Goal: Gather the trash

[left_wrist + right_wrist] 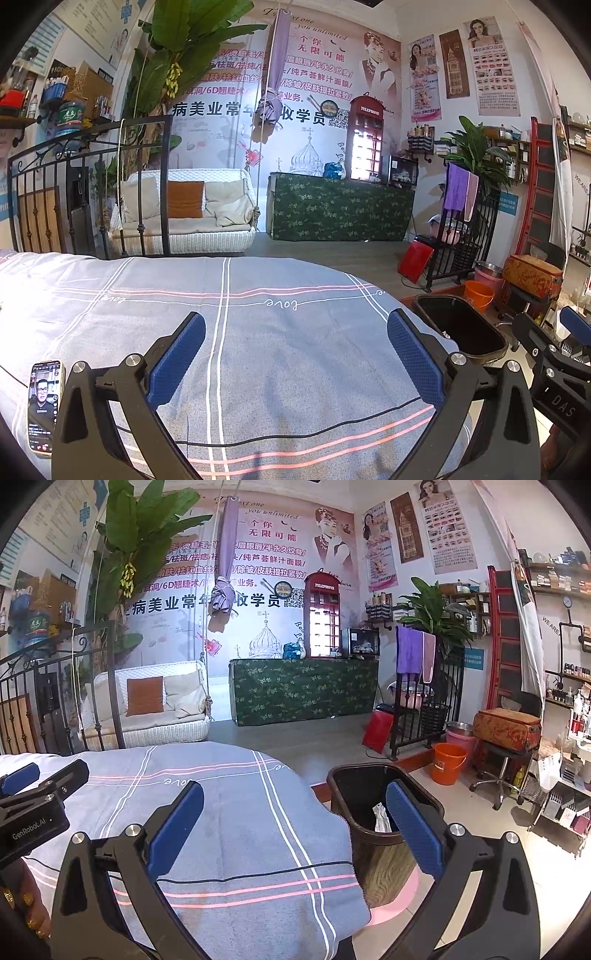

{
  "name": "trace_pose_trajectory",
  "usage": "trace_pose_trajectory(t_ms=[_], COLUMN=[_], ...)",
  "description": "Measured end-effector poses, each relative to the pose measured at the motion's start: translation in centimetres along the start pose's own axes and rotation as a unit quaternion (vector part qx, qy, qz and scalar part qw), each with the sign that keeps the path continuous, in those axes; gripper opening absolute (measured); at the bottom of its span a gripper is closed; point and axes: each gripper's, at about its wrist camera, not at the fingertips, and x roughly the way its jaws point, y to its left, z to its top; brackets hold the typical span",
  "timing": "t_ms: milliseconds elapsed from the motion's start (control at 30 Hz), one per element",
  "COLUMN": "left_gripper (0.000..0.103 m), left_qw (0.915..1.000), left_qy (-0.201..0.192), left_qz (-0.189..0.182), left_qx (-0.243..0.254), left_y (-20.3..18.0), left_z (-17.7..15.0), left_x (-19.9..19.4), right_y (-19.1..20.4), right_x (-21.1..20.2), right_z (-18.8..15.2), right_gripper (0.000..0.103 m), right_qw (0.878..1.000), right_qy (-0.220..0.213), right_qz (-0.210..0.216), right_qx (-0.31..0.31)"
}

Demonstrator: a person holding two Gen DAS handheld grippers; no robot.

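A dark trash bin (380,853) with a wood-look wall stands on the floor at the bed's right edge; it also shows in the left wrist view (491,356). A silver wrapper (381,816) lies inside it. My left gripper (295,358) is open and empty over the grey striped bedsheet (258,332). My right gripper (295,834) is open and empty, one finger over the sheet (229,812) and the other in front of the bin. No trash shows on the sheet.
A phone (43,406) with a lit screen lies on the bed at the left. A black cable (280,439) runs across the sheet. An orange bucket (447,762), a stool with a suitcase (506,731) and shelves stand to the right.
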Motion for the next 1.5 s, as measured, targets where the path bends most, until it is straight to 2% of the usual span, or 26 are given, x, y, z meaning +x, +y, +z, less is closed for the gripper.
trace_pose_trajectory(t_ms=[567,1500], left_gripper=[0.098,0.098], left_qw=[1.0,0.9999], left_qy=[0.009,0.012], left_qz=[-0.001,-0.01], left_qx=[0.0,0.002], left_y=[0.9,0.2], left_z=[-0.8,0.4], left_x=[-0.1,-0.2], right_y=[0.0,0.0], right_x=[0.1,0.1], right_z=[0.0,-0.1], right_gripper=[0.097,0.097], right_qw=[1.0,1.0], right_qy=[0.004,0.007], right_qz=[-0.001,-0.001], right_qx=[0.0,-0.001])
